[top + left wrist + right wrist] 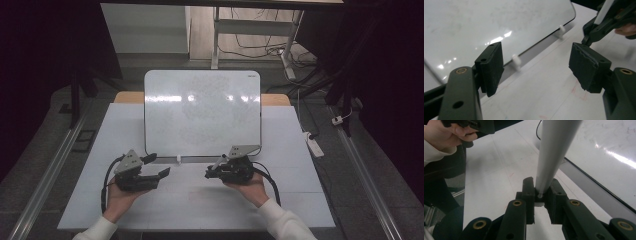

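Note:
A white board (202,112) lies flat on the far middle of the table, its surface faintly smudged. My right gripper (212,172) hovers just before the board's near edge, shut on a pale grey marker (551,150) that sticks out from between its jaws (541,192) over the board's rim. My left gripper (157,166) is near the board's front left corner, open, with nothing between its pads (491,67). The left gripper view looks across the board (486,25) toward the right gripper (594,30) and its marker (602,12).
The white table top (200,200) has bare room in front of the board. Small white pegs (516,61) stand along the board's near edge. Beyond the table are desk legs (216,40) and cables; a power strip (315,145) lies on the floor at the right.

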